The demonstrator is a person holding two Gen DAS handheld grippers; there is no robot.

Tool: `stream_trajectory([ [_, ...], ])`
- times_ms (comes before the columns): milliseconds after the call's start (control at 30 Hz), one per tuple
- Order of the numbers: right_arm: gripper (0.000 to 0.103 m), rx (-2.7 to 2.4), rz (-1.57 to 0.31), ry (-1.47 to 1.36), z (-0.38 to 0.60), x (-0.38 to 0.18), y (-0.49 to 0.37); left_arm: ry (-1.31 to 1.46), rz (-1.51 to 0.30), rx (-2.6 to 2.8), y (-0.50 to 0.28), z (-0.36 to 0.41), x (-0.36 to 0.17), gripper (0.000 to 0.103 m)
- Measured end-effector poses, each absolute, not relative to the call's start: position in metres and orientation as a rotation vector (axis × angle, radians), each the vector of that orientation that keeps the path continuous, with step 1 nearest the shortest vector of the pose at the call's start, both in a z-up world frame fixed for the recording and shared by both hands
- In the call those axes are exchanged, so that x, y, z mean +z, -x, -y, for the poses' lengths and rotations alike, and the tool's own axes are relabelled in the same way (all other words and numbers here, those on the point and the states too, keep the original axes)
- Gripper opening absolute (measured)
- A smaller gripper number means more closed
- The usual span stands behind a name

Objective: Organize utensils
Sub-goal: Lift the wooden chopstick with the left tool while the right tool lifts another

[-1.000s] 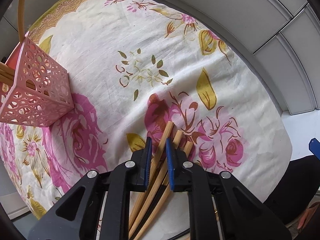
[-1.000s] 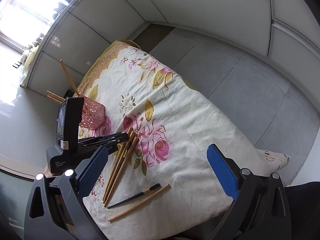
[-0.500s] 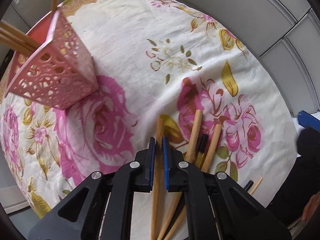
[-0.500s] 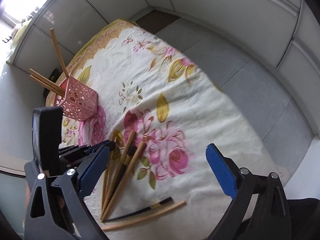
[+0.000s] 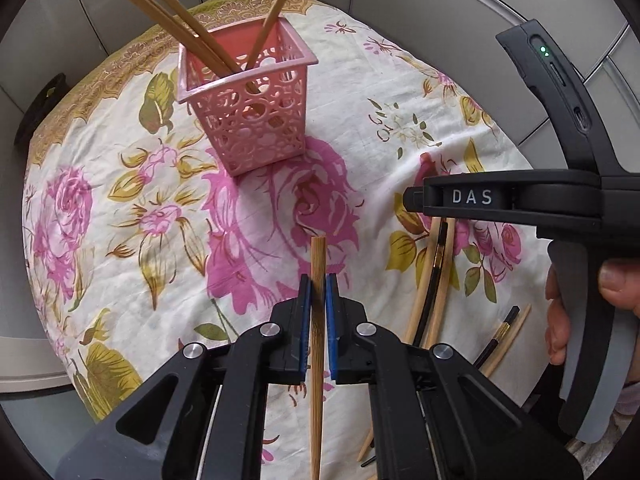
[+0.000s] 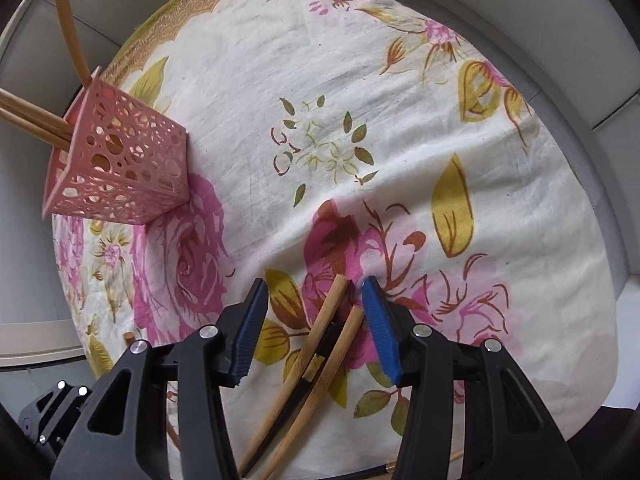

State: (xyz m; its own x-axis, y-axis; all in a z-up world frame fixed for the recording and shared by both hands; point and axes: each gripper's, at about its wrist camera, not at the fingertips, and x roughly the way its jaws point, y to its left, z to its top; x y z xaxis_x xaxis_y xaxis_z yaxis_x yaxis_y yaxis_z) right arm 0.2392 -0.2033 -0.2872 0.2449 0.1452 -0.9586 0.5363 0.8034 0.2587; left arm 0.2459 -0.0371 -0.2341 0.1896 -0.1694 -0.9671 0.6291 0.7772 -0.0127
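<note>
At the near edge of both wrist views, nearest items first:

Left gripper point(image 5: 315, 286): blue pads pressed tight on one bamboo chopstick point(image 5: 318, 320); the stick runs lengthwise between the pads, its blunt end poking out toward 12 o'clock, above the cloth.

Right gripper point(image 6: 316, 312): jaws spread wide, gripping nothing; it sits low over a cluster of loose chopsticks point(image 6: 320, 344), whose top ends lie between the two blue pads.

Loose chopsticks, detail: two bamboo sticks with a black one between them, lying close together on the cloth and slanting toward 1 o'clock in the right wrist view; the left wrist view shows them at 3 o'clock of the held stick.

Further pair point(image 5: 505, 334): one black and one bamboo stick, side by side near the cloth's edge, at 4 o'clock of the left gripper.

Person's hand point(image 5: 576, 300): wrapped on the right gripper's handle, at the right edge of the left wrist view.

Tablecloth point(image 6: 360, 80): cream, printed with pink roses and olive leaves, gold border at the far side.

Pink holder point(image 5: 248, 100): perforated square basket, upright on the cloth at 11 o'clock of the left gripper, well apart from it.

Holder contents point(image 5: 188, 32): three bamboo chopsticks, leaning out over the rim.

Beyond: grey-white panels.
</note>
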Motion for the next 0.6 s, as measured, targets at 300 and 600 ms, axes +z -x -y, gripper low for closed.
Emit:
stream_trajectory([
  [300, 0.015, -0.285, -1.320, -0.409, 0.173, -0.286, -0.255, -0.425, -1.257, -0.561, -0.244, 0.023, -0.230, 0.006],
  [600, 0.010, -0.193, -1.095, -0.454, 0.175, -0.252, -0.223, -0.378, -1.176, -0.557, -0.235, 0.014, -0.197, 0.006],
])
